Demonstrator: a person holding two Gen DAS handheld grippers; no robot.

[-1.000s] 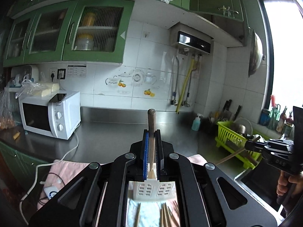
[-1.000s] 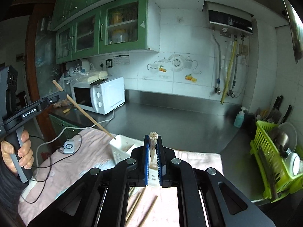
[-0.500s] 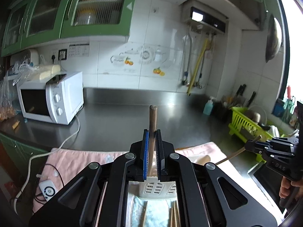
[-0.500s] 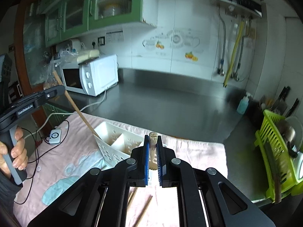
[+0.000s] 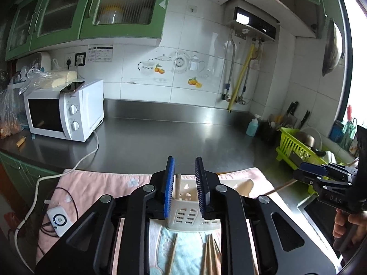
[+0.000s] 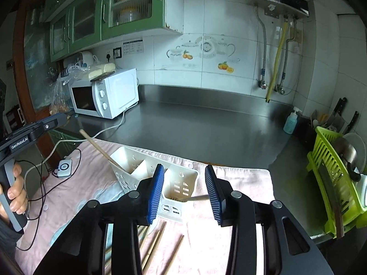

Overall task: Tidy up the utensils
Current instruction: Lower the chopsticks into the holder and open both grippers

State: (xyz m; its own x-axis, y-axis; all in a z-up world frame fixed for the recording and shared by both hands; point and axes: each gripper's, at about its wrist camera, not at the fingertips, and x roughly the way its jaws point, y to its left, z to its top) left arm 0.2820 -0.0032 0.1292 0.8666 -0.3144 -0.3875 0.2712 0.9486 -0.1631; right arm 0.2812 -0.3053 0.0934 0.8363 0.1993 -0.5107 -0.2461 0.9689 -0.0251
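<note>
Loose chopsticks (image 6: 158,240) lie on the pink cloth (image 6: 91,183) at its near edge. Left gripper (image 5: 184,183) and right gripper (image 6: 184,190): both released, jaws apart, above the white utensil caddy (image 6: 181,181) mid-cloth. One chopstick (image 6: 98,149) leans in the caddy's left compartment; microwave (image 5: 65,110) at the counter's far left.

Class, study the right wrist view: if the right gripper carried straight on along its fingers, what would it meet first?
Most likely the white utensil caddy, whose near compartment sits between the open fingers of the right gripper; depth is uncertain.
</note>
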